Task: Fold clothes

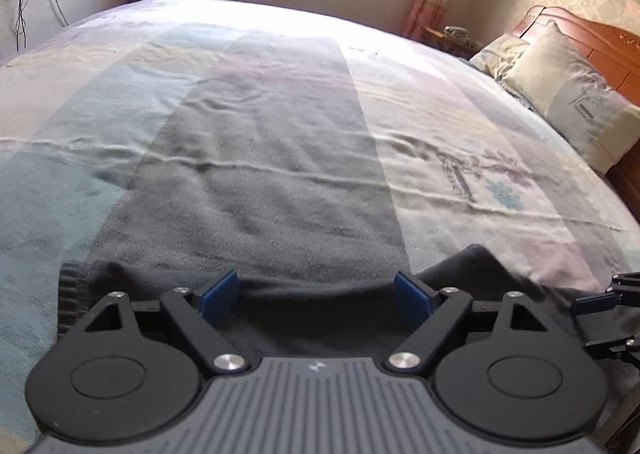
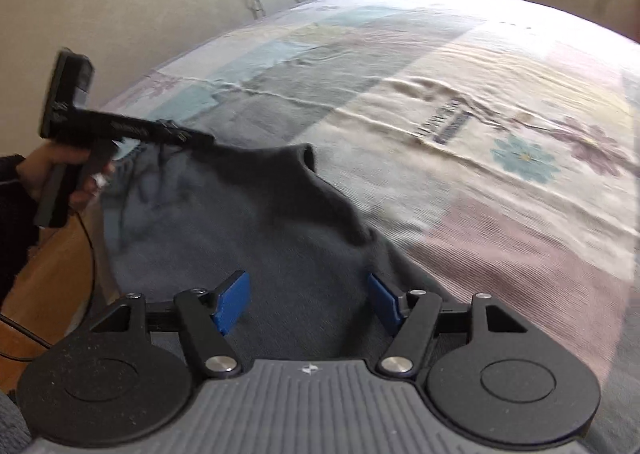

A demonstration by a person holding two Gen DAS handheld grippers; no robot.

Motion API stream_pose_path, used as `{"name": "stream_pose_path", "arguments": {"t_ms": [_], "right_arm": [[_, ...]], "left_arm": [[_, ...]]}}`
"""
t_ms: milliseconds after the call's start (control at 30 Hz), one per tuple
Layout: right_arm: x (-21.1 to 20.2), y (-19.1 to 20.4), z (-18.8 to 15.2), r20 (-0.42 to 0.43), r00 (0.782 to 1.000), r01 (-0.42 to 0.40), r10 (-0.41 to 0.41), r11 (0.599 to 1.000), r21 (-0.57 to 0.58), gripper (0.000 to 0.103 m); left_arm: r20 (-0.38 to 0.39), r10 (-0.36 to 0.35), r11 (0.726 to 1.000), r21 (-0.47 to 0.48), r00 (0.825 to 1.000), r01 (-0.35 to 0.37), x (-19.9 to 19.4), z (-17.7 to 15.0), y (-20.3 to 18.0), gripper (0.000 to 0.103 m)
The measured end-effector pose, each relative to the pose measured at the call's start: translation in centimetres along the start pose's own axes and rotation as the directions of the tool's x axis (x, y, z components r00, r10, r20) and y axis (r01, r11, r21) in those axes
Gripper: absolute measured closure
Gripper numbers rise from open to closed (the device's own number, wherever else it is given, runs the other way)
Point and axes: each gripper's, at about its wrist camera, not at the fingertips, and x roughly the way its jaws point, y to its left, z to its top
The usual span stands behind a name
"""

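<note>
At the near edge of the bed with its pastel patchwork cover, a dark grey knitted garment lies rumpled beneath the left hand-held gripper and right hand-held gripper, both with blue pads spread wide apart, gripping nothing.

A dark knitted sweater of matt, soft cloth with a ribbed cuff is seen at lower centre. The bedspread is woven, faded, slightly wrinkled cloth. Glossy varnished wood forms the headboard at upper right
</note>
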Motion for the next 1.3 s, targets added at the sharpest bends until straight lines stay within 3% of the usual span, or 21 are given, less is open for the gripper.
{"name": "stream_pose_path", "arguments": {"t_ms": [100, 233, 333, 400, 533, 600, 767, 900, 967, 1133, 1200, 1300], "right_arm": [[-1.6, -0.1, -1.2, 0.029, 0.993, 0.112, -0.112, 0.994, 0.003, 0.032], [-2.4, 0.2, -3.0, 0.020, 0.980, 0.200, -0.200, 0.980, -0.013, 0.032], [-2.0, 0.1, -3.9, -0.001, 0.967, 0.253, -0.253, 0.967, -0.003, 0.031], [-1.7, -0.1, -4.2, -0.010, 0.963, 0.269, -0.269, 0.963, 0.012, 0.031], [-2.3, 0.0, -4.7, 0.006, 0.963, 0.271, -0.271, 0.962, 0.034, 0.025], [-2.6, 0.0, -5.1, 0.011, 0.962, 0.271, -0.271, 0.962, 0.046, 0.025], [-3.1, 0.0, -5.2, 0.027, 0.955, 0.294, -0.297, 0.954, 0.065, 0.025], [-3.9, -0.4, -5.3, 0.037, 0.944, 0.323, -0.327, 0.942, 0.093, 0.025], [-4.4, -0.6, -5.5, 0.041, 0.938, 0.338, -0.344, 0.935, 0.105, 0.025], [-6.0, -1.3, -6.4, 0.058, 0.920, 0.377, -0.387, 0.917, 0.131, 0.023], [-6.3, -1.8, -6.7, 0.050, 0.913, 0.394, -0.405, 0.906, 0.152, 0.023], [-6.7, -2.4, -7.0, 0.048, 0.902, 0.416, -0.429, 0.893, 0.172, 0.023]], "left_arm": [[-0.023, -0.023, 0.998, 0.057, 0.999, 0.024, -0.4, -0.3, -0.9, 0.014], [-0.129, 0.019, 0.996, 0.093, 0.991, -0.007, 2.5, -1.5, -1.4, 0.014], [-0.092, 0.062, 0.986, 0.163, 0.994, -0.047, 3.9, -1.4, -2.1, 0.011], [-0.102, 0.073, 0.990, 0.132, 0.992, -0.059, 3.6, -0.4, -2.4, 0.011], [-0.048, 0.072, 0.982, 0.180, 0.996, -0.062, -0.1, -0.6, -2.8, 0.010], [-0.061, 0.085, 0.980, 0.183, 0.995, -0.073, -1.0, -1.4, -2.1, 0.010], [-0.095, 0.185, 0.972, 0.168, 0.978, -0.167, 0.8, -2.5, 0.3, 0.010], [-0.061, 0.158, 0.986, 0.056, 0.986, -0.154, 2.6, -1.2, 2.6, 0.008], [-0.083, 0.150, 0.988, 0.036, 0.985, -0.147, 2.2, -0.5, 2.8, 0.009], [-0.057, 0.123, 0.985, 0.128, 0.991, -0.115, -2.4, -2.1, 0.9, 0.008], [-0.085, 0.120, 0.980, 0.169, 0.989, -0.105, -3.3, -3.9, 0.4, 0.008], [-0.147, 0.174, 0.970, 0.195, 0.974, -0.144, -3.3, -6.9, 0.7, 0.006]]}}
